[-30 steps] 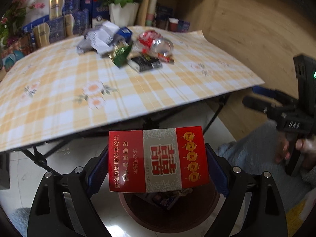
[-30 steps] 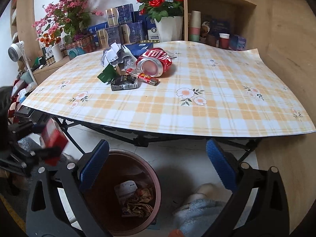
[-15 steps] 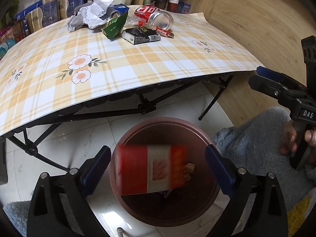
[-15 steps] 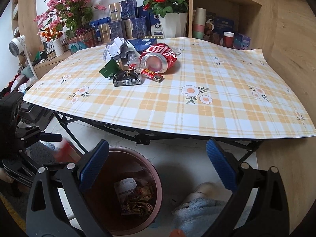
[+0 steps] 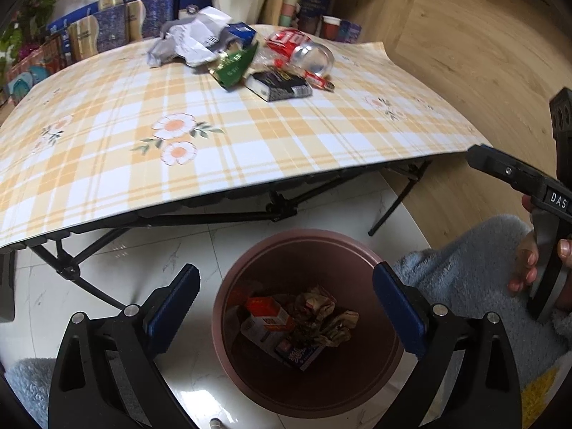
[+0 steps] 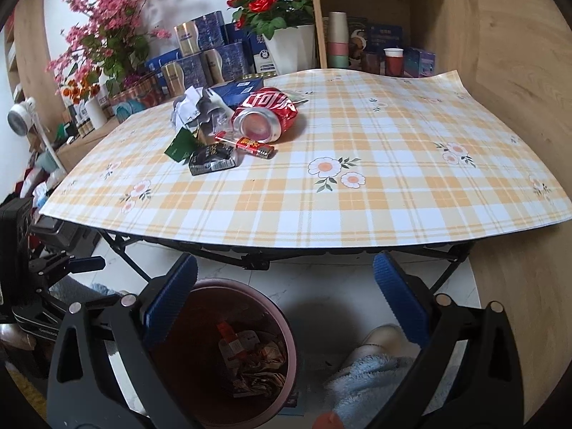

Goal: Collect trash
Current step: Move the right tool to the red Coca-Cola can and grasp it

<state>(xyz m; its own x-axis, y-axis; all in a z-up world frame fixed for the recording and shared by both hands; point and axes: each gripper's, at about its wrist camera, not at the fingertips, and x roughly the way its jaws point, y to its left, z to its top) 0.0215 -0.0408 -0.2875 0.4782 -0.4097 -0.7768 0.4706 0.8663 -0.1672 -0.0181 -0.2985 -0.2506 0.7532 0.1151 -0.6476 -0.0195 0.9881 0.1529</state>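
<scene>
My left gripper hangs open over the brown trash bin on the floor, nothing between its blue pads. A red and white cigarette pack lies inside the bin among crumpled wrappers. Up on the checked table remain a crushed red can, a black pack, a green wrapper and crumpled paper. My right gripper is open and empty, just right of the bin, below the table's front edge. The can and black pack sit at the table's far left.
The table's black folding legs cross just behind the bin. Flower pots, blue boxes and a shelf with cups line the back. A wooden wall stands at the right. A person's hand and fuzzy blue sleeve hold the right gripper's handle.
The red and white pack left my left gripper's jaws and dropped into the bin, where it now lies. The left jaws stand a little wider. The right gripper barely moved.
</scene>
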